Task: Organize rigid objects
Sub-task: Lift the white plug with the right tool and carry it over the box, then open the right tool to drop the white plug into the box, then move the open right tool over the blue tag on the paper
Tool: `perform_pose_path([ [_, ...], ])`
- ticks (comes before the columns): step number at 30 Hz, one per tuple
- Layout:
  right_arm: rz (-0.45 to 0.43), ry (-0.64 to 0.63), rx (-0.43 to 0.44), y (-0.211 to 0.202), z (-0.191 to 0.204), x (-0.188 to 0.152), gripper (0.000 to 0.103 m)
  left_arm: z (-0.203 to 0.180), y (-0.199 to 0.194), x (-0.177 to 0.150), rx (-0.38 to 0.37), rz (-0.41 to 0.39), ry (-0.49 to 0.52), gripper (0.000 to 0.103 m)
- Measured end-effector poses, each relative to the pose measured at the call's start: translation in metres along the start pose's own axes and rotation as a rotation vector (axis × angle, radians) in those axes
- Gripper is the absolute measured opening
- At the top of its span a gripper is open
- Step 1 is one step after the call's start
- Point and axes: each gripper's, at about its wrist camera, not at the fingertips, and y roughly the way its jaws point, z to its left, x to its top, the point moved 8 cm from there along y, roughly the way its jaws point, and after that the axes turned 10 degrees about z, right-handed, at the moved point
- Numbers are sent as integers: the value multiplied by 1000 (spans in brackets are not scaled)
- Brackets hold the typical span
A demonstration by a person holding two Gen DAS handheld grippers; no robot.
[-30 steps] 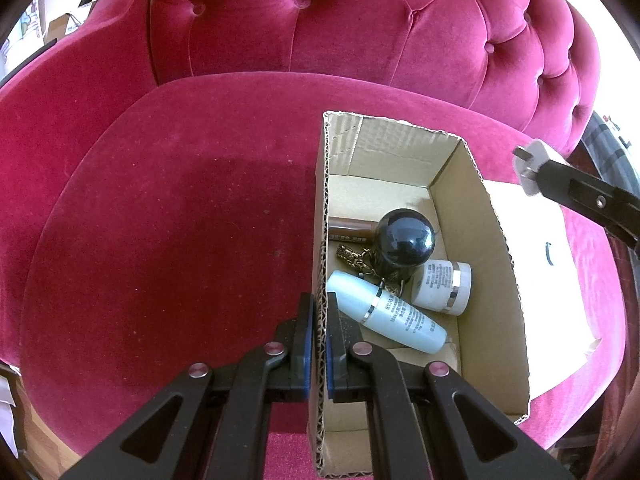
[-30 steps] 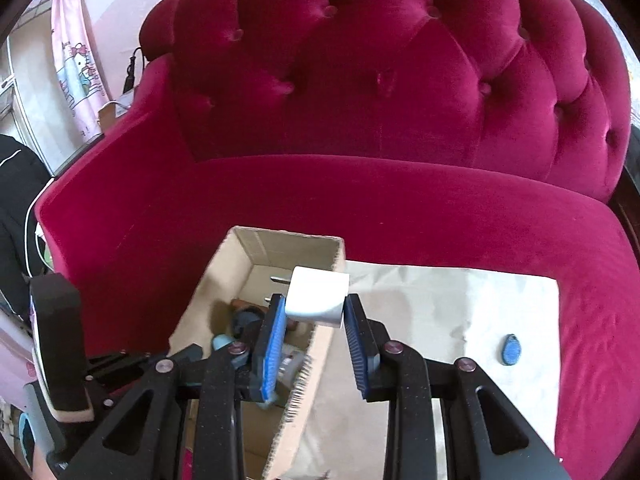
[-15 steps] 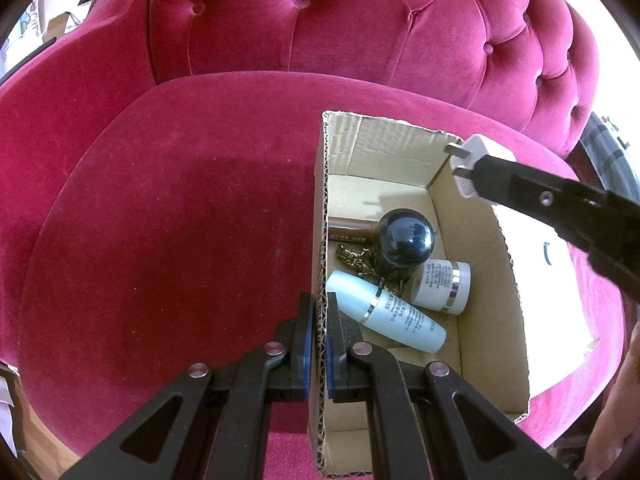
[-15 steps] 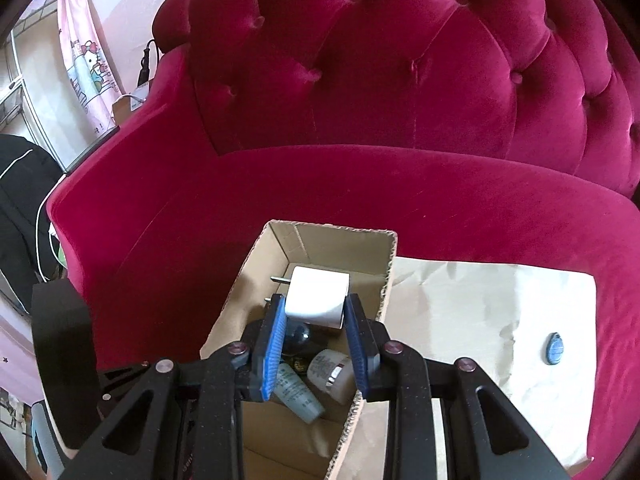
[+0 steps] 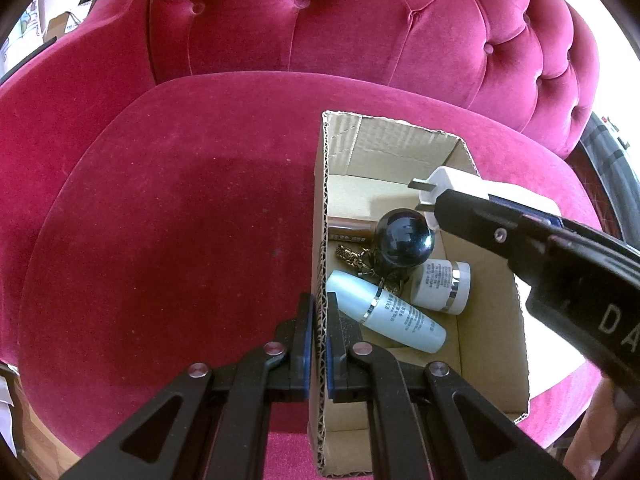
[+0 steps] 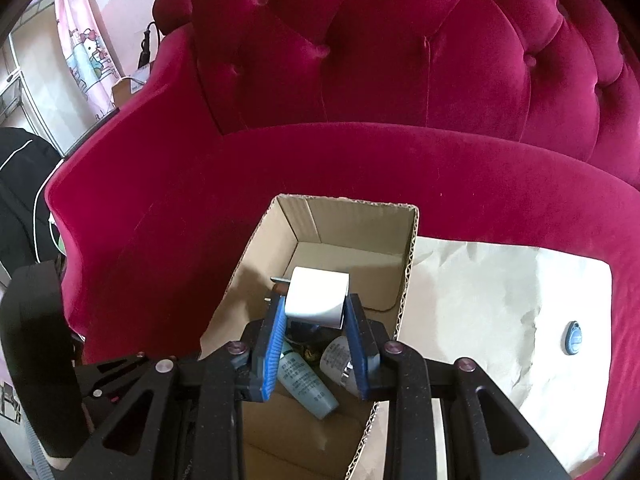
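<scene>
An open cardboard box (image 5: 492,340) (image 6: 356,216) sits on the red velvet sofa seat. My left gripper (image 5: 317,308) is shut on the box's left wall. My right gripper (image 6: 316,312) (image 5: 460,208) is shut on a white plug adapter (image 6: 318,296) (image 5: 448,184) and holds it over the inside of the box. Inside lie a dark glossy ball (image 5: 404,238), a pale blue tube (image 5: 388,316) (image 6: 304,384), a small white jar (image 5: 440,286) (image 6: 338,360), a brown tube (image 5: 348,227) and a metal chain (image 5: 356,258).
Crumpled white paper (image 6: 500,304) is spread on the seat to the right of the box, with a small blue tag (image 6: 573,337) on it. The tufted sofa back (image 5: 360,20) rises behind. A curtain (image 6: 86,52) and dark clothing (image 6: 20,200) are at the far left.
My right gripper has carried the plug adapter leftward and down, from beside the box's right wall to above its interior. The left gripper has stayed on the box wall.
</scene>
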Motion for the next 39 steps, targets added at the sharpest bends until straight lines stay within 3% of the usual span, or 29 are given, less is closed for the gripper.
perform_pose_path([
  [8,6,5,2,1,0,0,34,0,0,0,-1,1,1,4],
  [19,-35,44,-34,-11,-13,8,91,-2,0,0,-5,1,2,5],
  [23,-35,41,-46,-11,-15,9,102,-2,-1,0,-3,0,4,5],
  [39,-67,87,-131,-33,-58,10,102,-2,0,0,-1,0,8,5],
])
